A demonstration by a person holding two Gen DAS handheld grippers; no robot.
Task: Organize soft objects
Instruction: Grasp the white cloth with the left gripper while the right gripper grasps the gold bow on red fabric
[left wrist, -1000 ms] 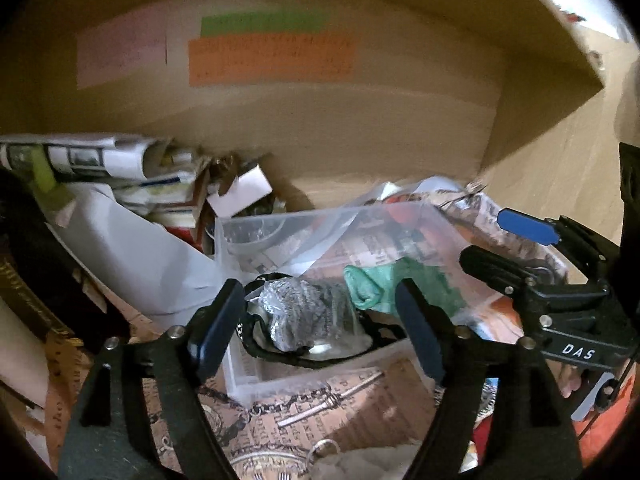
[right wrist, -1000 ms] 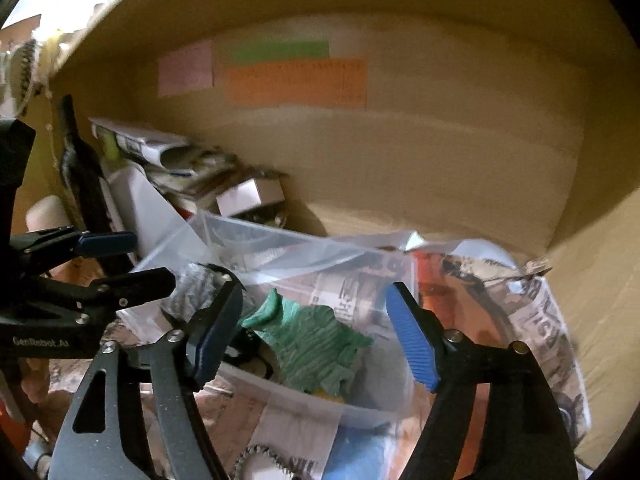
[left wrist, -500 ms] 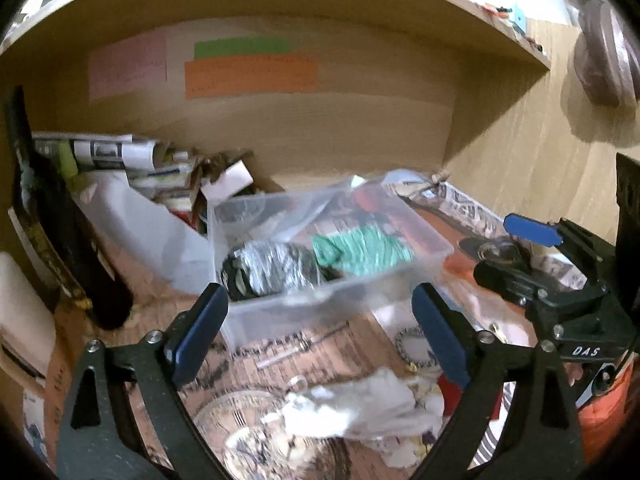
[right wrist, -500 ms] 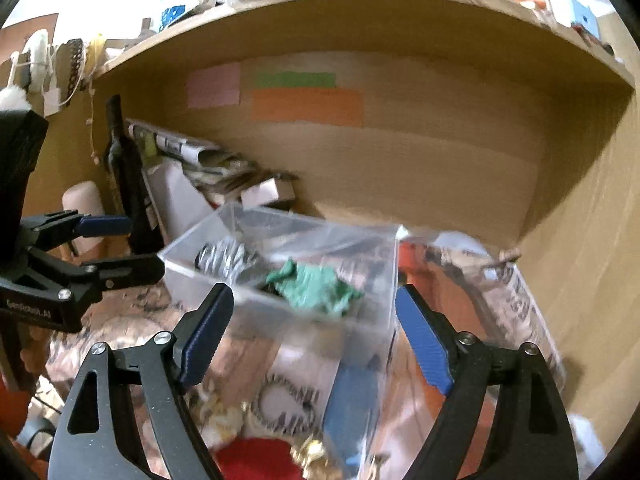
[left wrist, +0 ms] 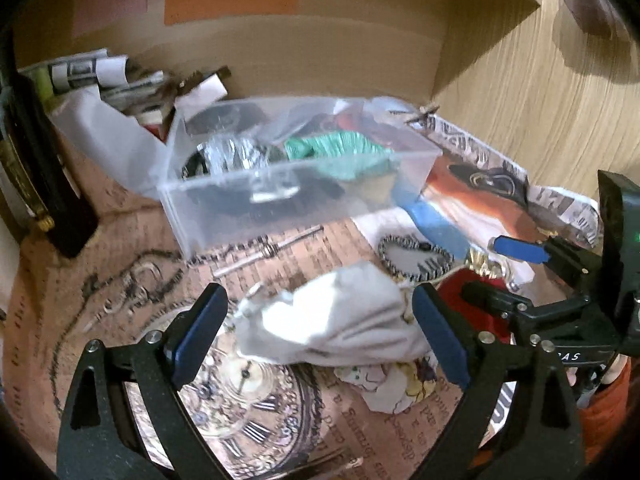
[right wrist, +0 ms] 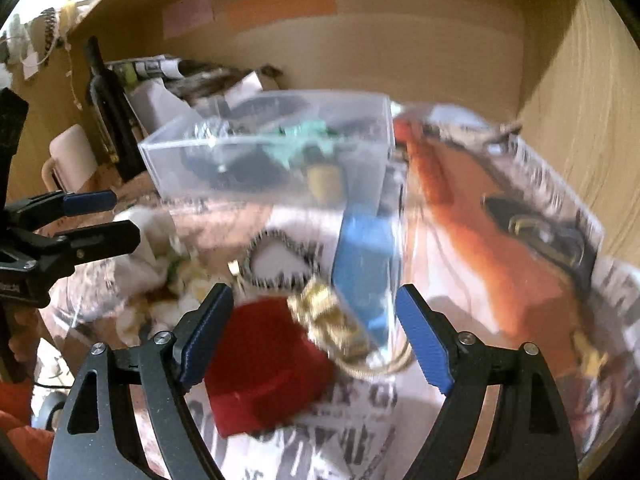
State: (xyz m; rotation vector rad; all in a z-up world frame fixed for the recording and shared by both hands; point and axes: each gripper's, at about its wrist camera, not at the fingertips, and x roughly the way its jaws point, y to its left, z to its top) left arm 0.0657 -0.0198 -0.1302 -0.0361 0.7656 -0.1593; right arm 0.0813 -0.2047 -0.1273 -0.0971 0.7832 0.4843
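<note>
A clear plastic bin (left wrist: 256,196) (right wrist: 276,156) stands at the back of the desk. It holds a green cloth (left wrist: 344,152) (right wrist: 300,144) and a silver-grey bundle (left wrist: 232,156). A white cloth pouch (left wrist: 340,320) lies between the open jaws of my left gripper (left wrist: 320,332). A red soft pouch (right wrist: 264,364) with a gold cord (right wrist: 336,328) lies between the open jaws of my right gripper (right wrist: 312,332). Both grippers are empty. The right gripper also shows at the right of the left wrist view (left wrist: 500,268).
The desk is covered with printed paper (left wrist: 260,408). A beaded bracelet (left wrist: 416,256) (right wrist: 280,260) and a blue strip (right wrist: 360,248) lie in front of the bin. A dark bottle (left wrist: 36,168), rolled newspapers (left wrist: 88,72) and a wooden wall (left wrist: 540,92) border the space.
Both grippers have pulled back from over the bin and lowered toward the desk front. The white pouch and the red pouch now lie between their jaws.
</note>
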